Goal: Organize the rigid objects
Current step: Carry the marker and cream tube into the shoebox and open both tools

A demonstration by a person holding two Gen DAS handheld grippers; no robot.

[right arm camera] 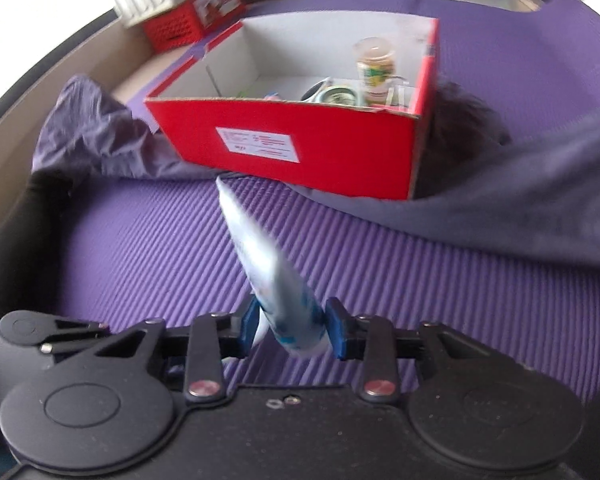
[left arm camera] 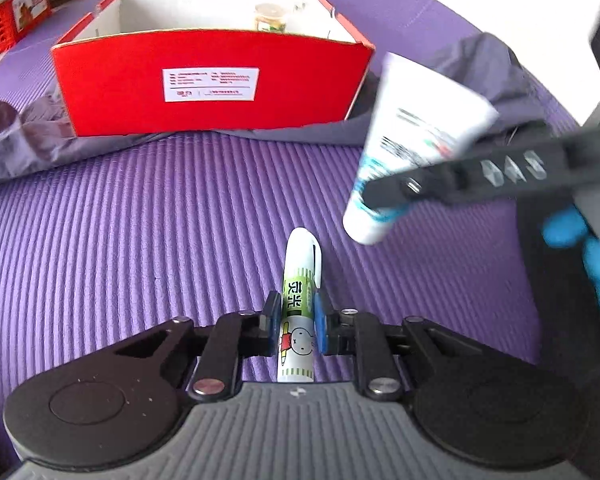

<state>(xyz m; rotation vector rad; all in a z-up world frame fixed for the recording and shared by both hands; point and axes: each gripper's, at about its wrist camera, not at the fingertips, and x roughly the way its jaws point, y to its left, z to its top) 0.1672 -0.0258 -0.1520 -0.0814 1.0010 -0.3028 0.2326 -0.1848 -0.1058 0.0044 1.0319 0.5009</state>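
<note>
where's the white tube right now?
The white tube is clamped in the right gripper, off the purple mat, short of the red box; in the left wrist view it hangs right of the marker.

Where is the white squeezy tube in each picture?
Left wrist view: the tube is at the right, lifted off the mat in the right gripper.
Right wrist view: the tube is at centre, between the blue pads.
Shared landmark: the red box.

Ribbed purple foam mat (left arm camera: 160,208), crumpled grey-purple cloth (right arm camera: 500,216) lying on it, open red cardboard box (left arm camera: 212,92) resting on cloth and mat
</note>
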